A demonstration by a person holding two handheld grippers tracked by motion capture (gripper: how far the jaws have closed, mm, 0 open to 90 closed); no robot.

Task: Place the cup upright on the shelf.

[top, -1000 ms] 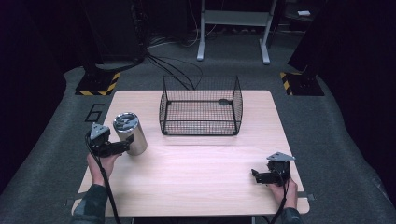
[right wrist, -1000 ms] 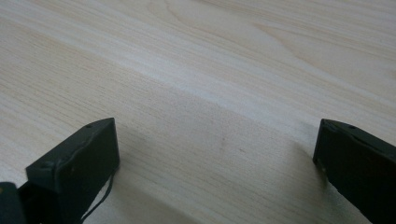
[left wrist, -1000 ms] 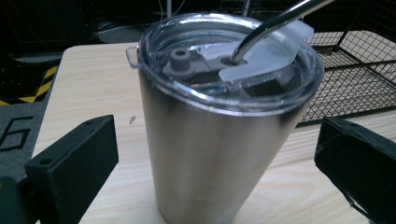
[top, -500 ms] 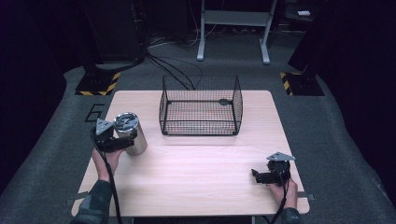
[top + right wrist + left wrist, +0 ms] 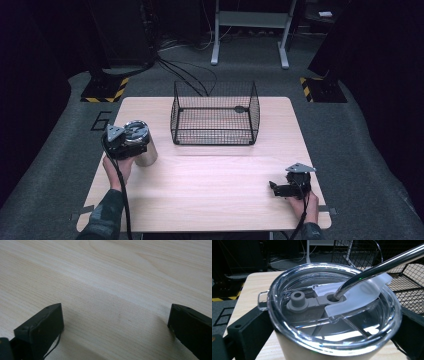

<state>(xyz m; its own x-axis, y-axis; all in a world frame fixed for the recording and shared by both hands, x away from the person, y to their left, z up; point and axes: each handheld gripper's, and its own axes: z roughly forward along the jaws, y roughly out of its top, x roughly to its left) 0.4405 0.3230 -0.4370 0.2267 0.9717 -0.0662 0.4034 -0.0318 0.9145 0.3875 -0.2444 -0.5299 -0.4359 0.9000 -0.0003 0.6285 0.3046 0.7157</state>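
A: Well, the tumbler (image 5: 141, 145) sits near the table's (image 5: 210, 185) left edge, w/ the left gripper (image 5: 131, 148) around it, one black jaw on each side of the body just under the lid (image 5: 332, 305). Looks clenched on it to me.

B: Heavy, d'you reckon?

A: Prob. steel body, so stiff, no give, smooth sides, could slip if the squeeze is light. Can't tell if there's liquid inside; the clear lid mostly shows glare. If it's full it'll be top-heavy and slosh.

B: Where would you grab it?

A: Where it's held now, high on the body below the lid rim. Not the lid, it's plastic and might pop off. And not the metal straw (image 5: 377, 266), that's loose in its hole and would just swing.

B: What can't you see?

A: The base and lower wall, cut off in the left gripper view. The straw's tip runs out of frame too. From above, gripper and hand cover much of the cup.

B: The other side?

A: Right gripper (image 5: 284, 189) rests low on the table near the front right, jaws spread wide, nothing between them. The wire basket (image 5: 215, 114) stands at the back, centre.
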